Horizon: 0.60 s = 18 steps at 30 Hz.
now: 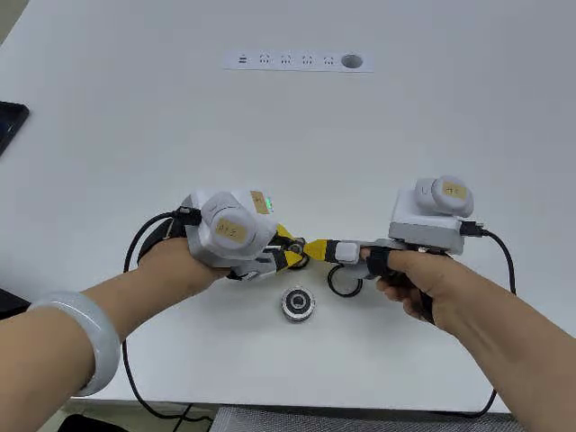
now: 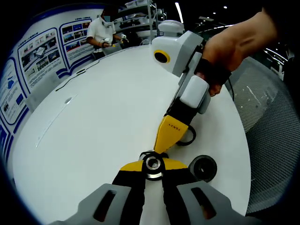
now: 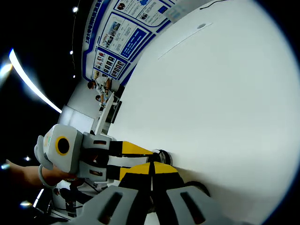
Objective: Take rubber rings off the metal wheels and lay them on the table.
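My left gripper (image 1: 289,258) (image 2: 152,169) is shut on a small metal wheel (image 2: 152,162) (image 3: 162,156), held just above the white table (image 1: 297,135). From the right, my right gripper (image 1: 315,248) (image 3: 151,170) meets that wheel's rim with its yellow jaws closed, apparently pinching the black rubber ring there. In the left gripper view the right gripper (image 2: 165,138) comes in from above. A second wheel (image 1: 298,303) (image 2: 202,167) with its black ring on lies on the table close below. One loose rubber ring (image 1: 345,286) (image 2: 191,138) lies under the right gripper.
A white power strip (image 1: 297,60) lies at the far middle of the table. A dark object (image 1: 9,121) sits at the left edge. Black cables (image 1: 135,252) trail from both grippers toward the near edge. A person stands far off beyond the table (image 2: 101,30).
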Motion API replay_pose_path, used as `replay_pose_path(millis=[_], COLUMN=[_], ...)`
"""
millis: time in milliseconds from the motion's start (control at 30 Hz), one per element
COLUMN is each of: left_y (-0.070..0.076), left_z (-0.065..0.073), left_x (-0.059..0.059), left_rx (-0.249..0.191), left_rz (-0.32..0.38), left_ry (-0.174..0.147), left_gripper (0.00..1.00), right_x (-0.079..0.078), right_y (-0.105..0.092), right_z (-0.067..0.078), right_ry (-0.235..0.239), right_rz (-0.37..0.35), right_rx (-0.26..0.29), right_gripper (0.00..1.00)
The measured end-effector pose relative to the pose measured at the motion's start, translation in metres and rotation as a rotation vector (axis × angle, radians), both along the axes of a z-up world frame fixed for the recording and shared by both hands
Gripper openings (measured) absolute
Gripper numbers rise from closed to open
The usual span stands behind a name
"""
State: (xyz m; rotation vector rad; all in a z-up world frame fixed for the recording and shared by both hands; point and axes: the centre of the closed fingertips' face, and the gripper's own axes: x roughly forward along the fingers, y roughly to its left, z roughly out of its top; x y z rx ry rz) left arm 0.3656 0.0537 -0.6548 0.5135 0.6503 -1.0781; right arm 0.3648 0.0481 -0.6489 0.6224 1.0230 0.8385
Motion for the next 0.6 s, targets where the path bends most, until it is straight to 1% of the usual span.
replay_pose_path(millis=[67, 100, 133, 200, 367, 600], left_y=[-0.0001, -0.0003, -0.0004, -0.0004, -0.0004, -0.0008], left_z=[0.0, 0.0003, 0.0003, 0.0004, 0.0004, 0.0002], left_x=[0.0, -0.0002, -0.0003, -0.0003, -0.0003, -0.0004], left_rx=[0.0, 0.0, 0.0, 0.0, 0.002, 0.004], left_rz=[0.001, 0.0, -0.001, -0.001, -0.001, -0.004], left_ry=[0.0, 0.0, 0.0, 0.0, -0.001, -0.003], left_gripper=[0.13, 0.13, 0.13, 0.13, 0.13, 0.13], right_x=[-0.0001, 0.0008, 0.0013, -0.0008, -0.0009, -0.0035], right_y=[0.0006, 0.0025, 0.0045, 0.0049, 0.0021, 0.0046], right_z=[0.0012, 0.0042, 0.0073, 0.0063, 0.007, 0.0093], right_ry=[0.0, -0.003, 0.009, -0.004, 0.008, 0.002], right_rz=[0.002, -0.003, -0.012, 0.005, -0.009, -0.008], right_rx=[0.004, 0.022, 0.043, 0.023, 0.034, 0.046], right_gripper=[0.01, 0.01, 0.01, 0.01, 0.01, 0.01])
